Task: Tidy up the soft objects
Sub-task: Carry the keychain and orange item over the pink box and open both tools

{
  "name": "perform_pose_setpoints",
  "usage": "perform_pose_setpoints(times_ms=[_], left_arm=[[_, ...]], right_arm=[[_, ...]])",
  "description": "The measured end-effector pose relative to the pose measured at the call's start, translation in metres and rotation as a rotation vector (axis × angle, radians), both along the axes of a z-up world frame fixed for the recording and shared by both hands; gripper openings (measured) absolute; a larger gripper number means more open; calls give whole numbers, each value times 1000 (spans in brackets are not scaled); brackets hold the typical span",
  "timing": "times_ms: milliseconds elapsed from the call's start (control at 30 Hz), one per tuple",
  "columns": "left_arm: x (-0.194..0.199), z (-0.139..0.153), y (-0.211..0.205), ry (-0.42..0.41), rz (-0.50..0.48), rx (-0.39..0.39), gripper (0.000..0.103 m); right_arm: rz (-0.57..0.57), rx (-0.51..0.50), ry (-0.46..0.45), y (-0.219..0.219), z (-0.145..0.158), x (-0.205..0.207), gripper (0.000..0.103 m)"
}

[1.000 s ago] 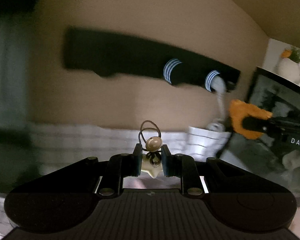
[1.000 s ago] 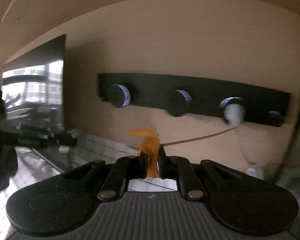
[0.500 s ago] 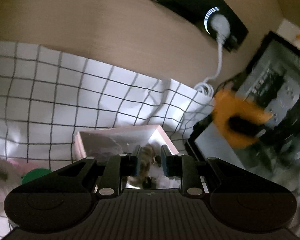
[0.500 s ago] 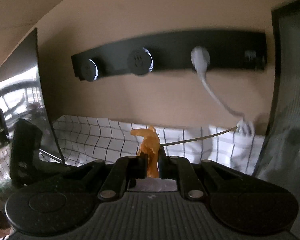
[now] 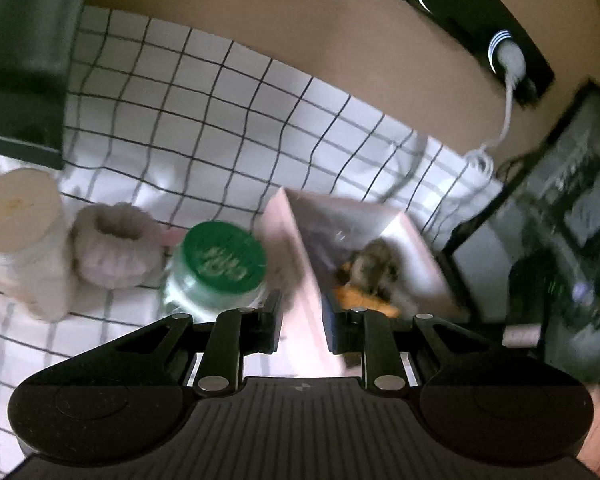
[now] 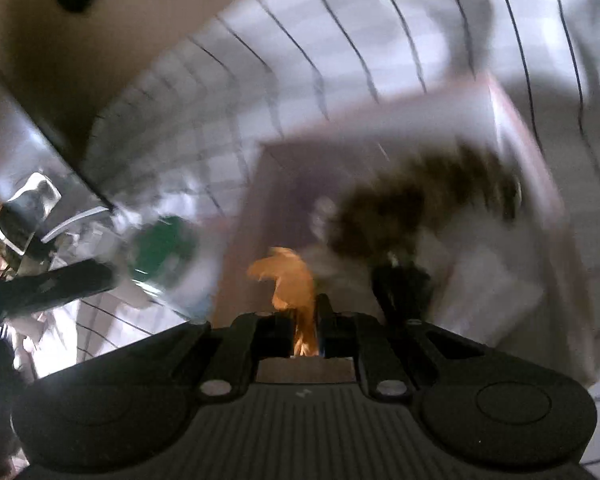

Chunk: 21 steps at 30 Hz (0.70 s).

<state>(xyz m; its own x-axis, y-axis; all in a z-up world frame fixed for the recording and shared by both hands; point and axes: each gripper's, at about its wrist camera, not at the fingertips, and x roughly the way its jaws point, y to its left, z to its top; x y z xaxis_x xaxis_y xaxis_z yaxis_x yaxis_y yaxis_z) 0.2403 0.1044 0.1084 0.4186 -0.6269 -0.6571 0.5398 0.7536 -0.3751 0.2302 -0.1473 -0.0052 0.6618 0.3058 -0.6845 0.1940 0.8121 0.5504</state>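
Pinching an orange soft piece [image 6: 288,276] at lower centre, right hand-held gripper [image 6: 305,320] nearly closed, left hand-held gripper [image 5: 303,326] spread and empty over pink box [image 5: 296,264] wall, brown fluffy item [image 5: 374,258] inside, green-lidded jar [image 5: 220,258] left of box.

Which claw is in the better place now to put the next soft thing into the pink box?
The right claw. It grips the orange soft piece above the pink box. The left claw is open and holds nothing.

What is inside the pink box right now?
In the pink box: a brown furry item and an orange piece. Anything beneath them is hidden.
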Motion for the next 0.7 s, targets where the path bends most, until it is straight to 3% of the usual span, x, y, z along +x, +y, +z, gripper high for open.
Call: perform_pose_setpoints(times_ms=[133, 200, 267, 367, 567, 700], left_arm=[[-10, -11, 21, 28, 5, 4, 23], [-12, -14, 34, 38, 35, 5, 23], [-15, -17, 49, 41, 75, 6, 23], [-15, -21, 73, 45, 150, 0, 23], [-18, -24, 115, 23, 288, 35, 23], [-18, -16, 139, -27, 311, 36, 23]], right_arm=[[0, -16, 19, 4, -2, 2, 14], [1, -10, 0, 6, 6, -2, 32], [2, -37, -26, 10, 18, -10, 39], [3, -112, -51, 17, 38, -28, 40], [-15, -357, -54, 40, 59, -41, 41], [42, -381, -127, 65, 84, -32, 42]])
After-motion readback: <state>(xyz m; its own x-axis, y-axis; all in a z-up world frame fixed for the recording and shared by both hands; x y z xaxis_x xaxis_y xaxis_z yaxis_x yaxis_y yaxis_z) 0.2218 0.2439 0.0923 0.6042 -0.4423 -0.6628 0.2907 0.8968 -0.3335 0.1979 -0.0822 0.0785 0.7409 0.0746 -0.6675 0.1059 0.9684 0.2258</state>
